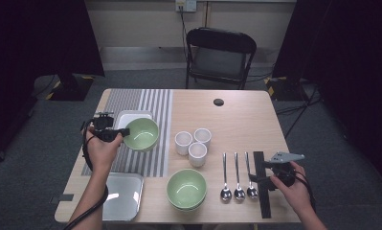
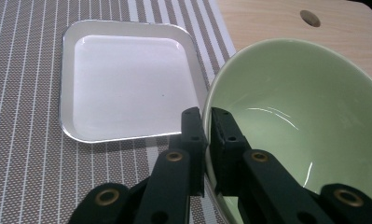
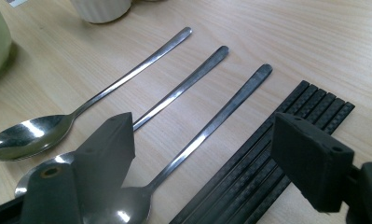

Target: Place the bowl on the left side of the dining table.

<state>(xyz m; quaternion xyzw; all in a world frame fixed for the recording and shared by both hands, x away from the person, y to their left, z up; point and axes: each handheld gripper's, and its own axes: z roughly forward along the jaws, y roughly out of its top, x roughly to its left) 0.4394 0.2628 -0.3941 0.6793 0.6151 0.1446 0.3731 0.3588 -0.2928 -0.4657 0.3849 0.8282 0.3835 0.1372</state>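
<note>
**Two jaws pinch green bowl rim, far left of worktop**

Two black jaws of the left gripper (image 2: 206, 133) are pressed on the rim of a green bowl (image 2: 295, 121), one pad inside, one outside. Bowl: pale green, glossy glaze, round, deep, streak highlights on the inner wall. It sits at the far left of the worktop (image 1: 236, 120), over the striped placemat (image 1: 152, 103) and overlapping a white square tray (image 1: 126, 116). Whether the bowl rests on the tray or is lifted clear, cannot tell. In the left gripper view the bowl's near and right edges are cut off.

Tray: white, shallow, rounded corners, smooth. Placemat: woven, grey-brown with thin white stripes. Worktop: light wood grain.

Right gripper (image 3: 207, 154) at near right, jaws spread wide, nothing between the pads; they straddle the rightmost spoon (image 3: 207, 126) and the edge of the black chopsticks (image 3: 267, 154), above them. Three steel spoons, long thin handles, shiny bowls; chopsticks matte, checkered texture, near ends cut off.

Second green bowl (image 1: 186, 188) near centre, looks stacked, unclear. Three white cups (image 1: 193, 142) mid-worktop. Metal tray (image 1: 124, 196) near left, partly hidden by the left forearm.
</note>
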